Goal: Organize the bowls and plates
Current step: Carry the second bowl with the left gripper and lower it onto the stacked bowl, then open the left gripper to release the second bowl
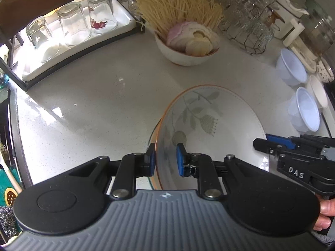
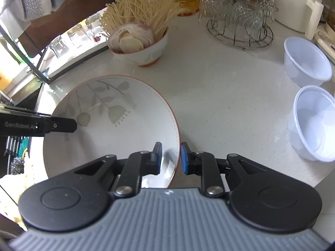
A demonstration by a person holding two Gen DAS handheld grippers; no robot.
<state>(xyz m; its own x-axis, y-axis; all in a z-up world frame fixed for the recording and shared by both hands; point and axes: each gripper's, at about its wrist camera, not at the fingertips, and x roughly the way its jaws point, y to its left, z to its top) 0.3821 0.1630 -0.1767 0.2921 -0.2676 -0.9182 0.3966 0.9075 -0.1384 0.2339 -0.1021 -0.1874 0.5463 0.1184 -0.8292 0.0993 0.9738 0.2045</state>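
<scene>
Left wrist view: low in the frame, the left gripper [image 1: 166, 159] and right gripper [image 2: 171, 158] each pinch opposite rims of the leaf-patterned bowl [image 1: 211, 125], sharing its weight above the countertop [image 1: 94, 108].

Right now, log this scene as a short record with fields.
held item: leaf-patterned plate
left tongs: closed on the plate's left rim
right tongs: closed on its right rim
surface: white counter
behind plate: bowl of noodles
right side: two plastic bowls
back right: wire rack of glasses
back left: tray of upturned glasses
</scene>
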